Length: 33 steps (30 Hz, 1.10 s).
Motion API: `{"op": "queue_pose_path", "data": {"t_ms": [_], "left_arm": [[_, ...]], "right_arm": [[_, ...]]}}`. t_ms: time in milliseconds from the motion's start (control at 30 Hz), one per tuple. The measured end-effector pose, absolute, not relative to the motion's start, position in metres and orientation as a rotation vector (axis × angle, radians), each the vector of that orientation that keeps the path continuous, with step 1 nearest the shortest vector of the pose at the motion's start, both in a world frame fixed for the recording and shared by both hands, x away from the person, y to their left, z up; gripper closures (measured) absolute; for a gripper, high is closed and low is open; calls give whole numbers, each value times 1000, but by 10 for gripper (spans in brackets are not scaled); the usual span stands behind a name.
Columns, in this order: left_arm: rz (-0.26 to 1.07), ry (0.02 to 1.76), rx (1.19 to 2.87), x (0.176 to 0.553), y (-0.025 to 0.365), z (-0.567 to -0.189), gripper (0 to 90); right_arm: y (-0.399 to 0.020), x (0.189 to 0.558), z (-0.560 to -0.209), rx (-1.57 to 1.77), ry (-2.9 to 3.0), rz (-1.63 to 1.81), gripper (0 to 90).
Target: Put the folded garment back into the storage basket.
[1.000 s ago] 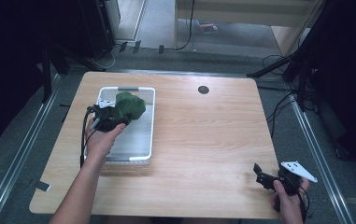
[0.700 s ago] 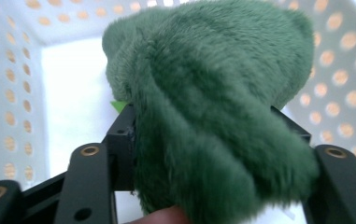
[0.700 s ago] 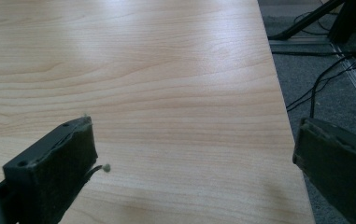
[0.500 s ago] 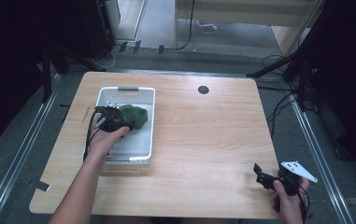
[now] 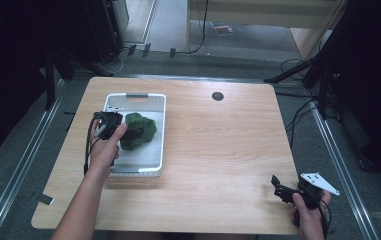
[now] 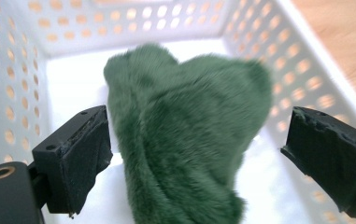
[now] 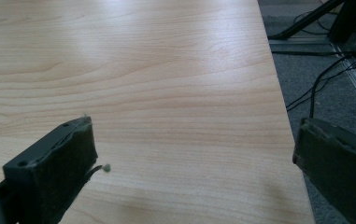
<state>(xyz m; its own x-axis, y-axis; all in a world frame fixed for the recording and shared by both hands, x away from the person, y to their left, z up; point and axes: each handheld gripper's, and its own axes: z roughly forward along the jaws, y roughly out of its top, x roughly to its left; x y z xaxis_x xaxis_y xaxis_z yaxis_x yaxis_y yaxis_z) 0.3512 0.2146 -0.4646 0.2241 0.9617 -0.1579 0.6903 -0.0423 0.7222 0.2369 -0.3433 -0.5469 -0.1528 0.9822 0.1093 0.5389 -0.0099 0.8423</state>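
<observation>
Hovering wide open around the green furry toy (image 6: 185, 140) lying in the white basket (image 5: 159, 131), the left claw (image 6: 199, 154) is seemingly needing only to lift clear, while the right claw (image 7: 199, 172) is idling open over the worktop (image 5: 218, 150).

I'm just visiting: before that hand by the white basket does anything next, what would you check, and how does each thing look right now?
1. Green furry toy lies inside the white basket: ok.
2. Left gripper jaws spread wide, one on each side of the toy, gaps showing: ok, open.
3. Toy fully let go, no fur caught on a pad: cannot tell.
4. Right gripper open above bare table at the near right corner, away from the basket: ok.
5. Basket sits flat, wholly on the table: ok.
</observation>
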Motion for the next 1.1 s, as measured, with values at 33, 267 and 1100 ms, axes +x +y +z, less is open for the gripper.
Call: {"op": "queue_pose_path", "data": {"t_ms": [33, 267, 1100], "left_arm": [[490, 1505, 1791, 349, 215, -461, 76], [522, 1401, 1733, 331, 212, -442, 76], [555, 1293, 1616, 279, 233, -436, 76]], "right_arm": [[-343, 237, -547, 1579, 1734, 1069, 0], [-343, 237, -547, 1581, 1734, 1068, 0], [-343, 237, -547, 1578, 1732, 1066, 0]]}}
